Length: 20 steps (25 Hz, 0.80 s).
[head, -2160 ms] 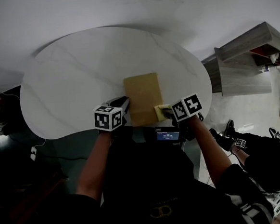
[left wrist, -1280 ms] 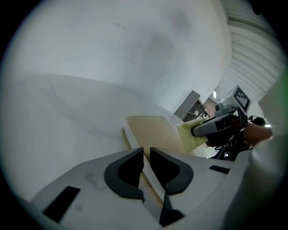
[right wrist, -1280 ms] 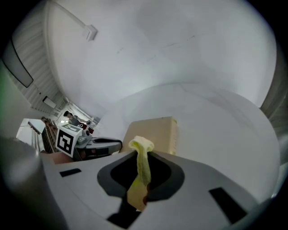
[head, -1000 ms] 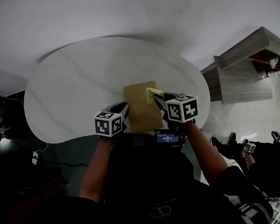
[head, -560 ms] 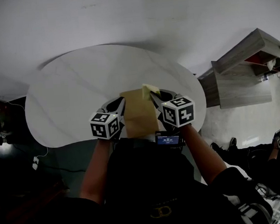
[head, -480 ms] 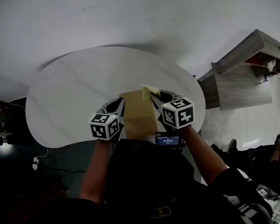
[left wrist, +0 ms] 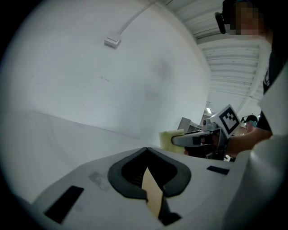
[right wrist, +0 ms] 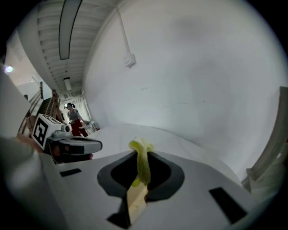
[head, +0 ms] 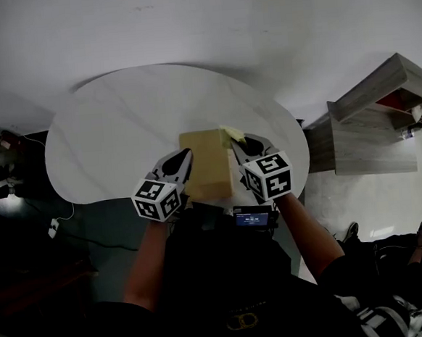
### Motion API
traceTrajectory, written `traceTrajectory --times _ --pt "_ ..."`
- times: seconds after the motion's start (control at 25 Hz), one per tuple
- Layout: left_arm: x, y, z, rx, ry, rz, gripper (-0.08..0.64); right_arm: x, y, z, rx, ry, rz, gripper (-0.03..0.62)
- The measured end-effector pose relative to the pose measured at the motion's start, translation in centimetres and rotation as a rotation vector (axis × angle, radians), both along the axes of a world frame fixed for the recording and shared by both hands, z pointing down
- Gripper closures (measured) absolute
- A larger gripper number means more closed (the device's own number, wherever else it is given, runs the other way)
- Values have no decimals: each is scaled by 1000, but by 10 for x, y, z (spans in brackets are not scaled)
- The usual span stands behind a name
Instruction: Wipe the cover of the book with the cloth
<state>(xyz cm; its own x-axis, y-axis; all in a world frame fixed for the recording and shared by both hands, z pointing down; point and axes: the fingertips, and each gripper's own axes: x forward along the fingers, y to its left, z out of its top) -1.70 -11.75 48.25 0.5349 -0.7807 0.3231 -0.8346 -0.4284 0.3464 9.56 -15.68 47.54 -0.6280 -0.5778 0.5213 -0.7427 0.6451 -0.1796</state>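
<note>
The tan book (head: 205,164) lies near the front of the white table (head: 114,142), between my two grippers. My left gripper (head: 184,157) is at its left edge, shut on it; the book's thin edge (left wrist: 153,195) shows between the jaws in the left gripper view. My right gripper (head: 235,146) is at the book's far right corner, shut on the yellow cloth (head: 233,133). In the right gripper view the cloth (right wrist: 141,164) stands folded between the jaws, with a pale tan edge (right wrist: 135,202) below it. Whether the book is lifted off the table I cannot tell.
A wooden shelf unit (head: 367,123) stands to the right of the table. A small screen (head: 253,217) hangs at the person's waist. A cable runs to a wall box (left wrist: 112,42). A person (right wrist: 74,117) stands far off.
My right gripper has carried the cloth from the book's near right corner up along its right side to the far corner. My left gripper stays at the book's left edge.
</note>
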Motion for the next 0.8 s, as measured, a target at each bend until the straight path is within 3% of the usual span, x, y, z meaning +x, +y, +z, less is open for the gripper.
traceTrajectory --times 0.48,0.8 --pt "7 63 -11 54 80 85 551 8 53 -2 43 8 64 505" --pt "-30 120 -31 118 83 59 551 -9 109 -31 144 24 139 505"
